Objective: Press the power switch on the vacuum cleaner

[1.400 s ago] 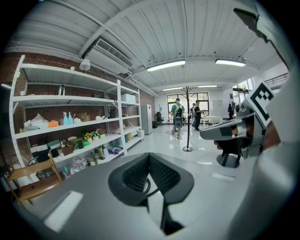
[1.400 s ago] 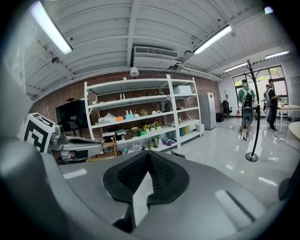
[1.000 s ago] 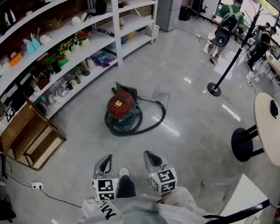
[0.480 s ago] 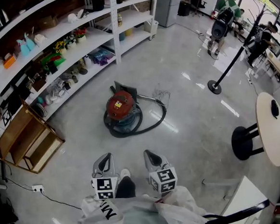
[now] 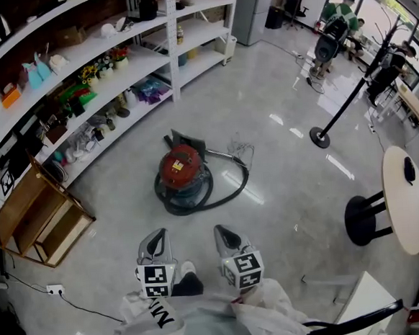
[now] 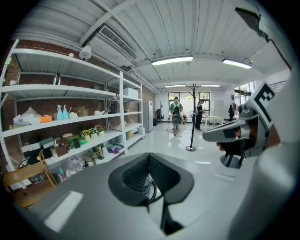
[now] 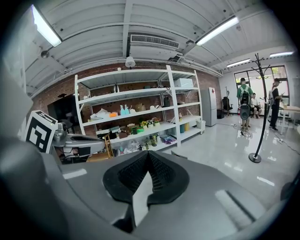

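Note:
A red-topped canister vacuum cleaner (image 5: 181, 167) stands on the grey floor with its black hose (image 5: 229, 187) curled round it. It is some way ahead of both grippers. In the head view my left gripper (image 5: 157, 240) and right gripper (image 5: 225, 234) are held side by side low in the frame, near my body. Both are shut with nothing between their fingers. In the left gripper view a sliver of the vacuum cleaner (image 6: 147, 185) shows through the gap below the closed tips of the left gripper (image 6: 150, 157). The right gripper (image 7: 148, 157) points toward the shelves.
Long white shelves (image 5: 79, 72) full of small goods run along the left. A wooden stepped crate (image 5: 40, 220) stands by them, and a socket strip (image 5: 54, 289) with its cable lies on the floor. A stanchion post (image 5: 321, 136) and a round table (image 5: 407, 198) stand at the right. People (image 5: 336, 27) are far off.
The vacuum cleaner has slid slightly down the head view, so it is a little nearer. Both grippers stay shut in the same place by my body.

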Demonstrator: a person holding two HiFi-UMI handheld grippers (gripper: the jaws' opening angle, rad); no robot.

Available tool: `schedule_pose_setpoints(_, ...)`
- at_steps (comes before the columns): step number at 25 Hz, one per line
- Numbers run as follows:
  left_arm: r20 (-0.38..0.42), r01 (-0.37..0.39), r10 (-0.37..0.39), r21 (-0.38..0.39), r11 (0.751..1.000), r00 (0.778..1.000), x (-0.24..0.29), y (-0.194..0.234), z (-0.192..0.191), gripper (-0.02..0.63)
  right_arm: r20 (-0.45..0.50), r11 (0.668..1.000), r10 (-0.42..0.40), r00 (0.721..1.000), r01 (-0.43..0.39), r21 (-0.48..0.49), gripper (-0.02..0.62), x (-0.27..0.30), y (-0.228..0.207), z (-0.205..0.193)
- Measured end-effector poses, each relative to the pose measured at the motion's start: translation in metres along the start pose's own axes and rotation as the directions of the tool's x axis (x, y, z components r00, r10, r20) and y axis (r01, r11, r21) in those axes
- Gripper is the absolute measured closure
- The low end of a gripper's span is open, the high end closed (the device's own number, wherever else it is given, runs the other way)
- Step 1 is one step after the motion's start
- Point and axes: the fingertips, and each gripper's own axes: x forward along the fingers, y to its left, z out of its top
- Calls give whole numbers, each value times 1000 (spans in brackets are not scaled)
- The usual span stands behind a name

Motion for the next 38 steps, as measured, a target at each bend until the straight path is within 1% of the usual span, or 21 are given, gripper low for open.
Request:
schedule_pose_setpoints(7, 15, 20, -20, 10, 1000, 1000, 19, 21, 8, 606, 5, 1000, -18, 1000, 18, -4, 595, 25, -1, 13)
schedule_pose_setpoints(15, -2, 27, -27, 13, 1000, 1000, 31, 50, 0, 606, -2, 1000, -23, 1000, 23, -3, 595, 52, 7, 19)
schedule_pose_setpoints(19, -16, 51, -51, -29, 998, 999, 32, 53, 5, 606, -8, 999, -36, 999, 36, -13, 595, 58, 11, 22)
schedule_pose_setpoints(23, -6, 58, -58, -11, 998, 998, 36, 58, 4, 606, -15, 999, -46, 999, 46, -22, 595, 60, 12, 28)
schedule_pose_setpoints(31, -9, 80, -80, -30, 996, 997, 43, 58, 0, 606, -26, 997, -74, 997, 73, -39, 595, 61, 8, 30)
schedule_pose_setpoints(38, -16, 94, -95, -49, 994, 995, 45, 60, -4, 606, -26, 997, -70, 997, 69, -39, 595, 63, 11, 31)
